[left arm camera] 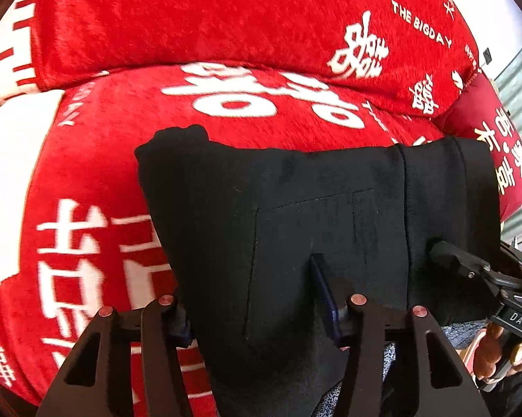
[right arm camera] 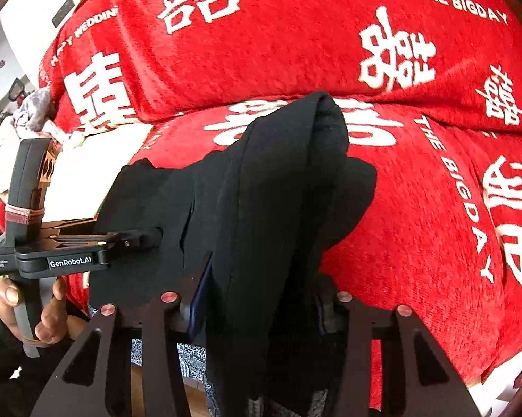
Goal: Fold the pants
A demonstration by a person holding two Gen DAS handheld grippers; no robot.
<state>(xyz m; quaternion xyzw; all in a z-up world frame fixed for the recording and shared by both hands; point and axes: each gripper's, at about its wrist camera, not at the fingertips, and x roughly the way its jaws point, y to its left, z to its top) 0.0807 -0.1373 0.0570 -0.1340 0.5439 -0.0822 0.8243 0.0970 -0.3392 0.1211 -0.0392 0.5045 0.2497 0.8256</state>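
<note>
Black fleece pants (left arm camera: pixel 295 215), bunched in a folded wad, lifted just above a plush red blanket with white characters (left arm camera: pixel 122 17). Left gripper (left arm camera: pixel 257 299): fingers closed onto the near edge of the cloth, one blue pad (left arm camera: pixel 325 299) showing against it. Right gripper (right arm camera: pixel 261 295): fingers pinching a thick roll of the same cloth, with a rounded fold standing beyond them.

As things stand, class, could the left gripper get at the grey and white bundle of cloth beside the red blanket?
Probably not. The left gripper appears shut on the black pants, and the bundle of cloth lies off beyond it, past the red blanket.
</note>
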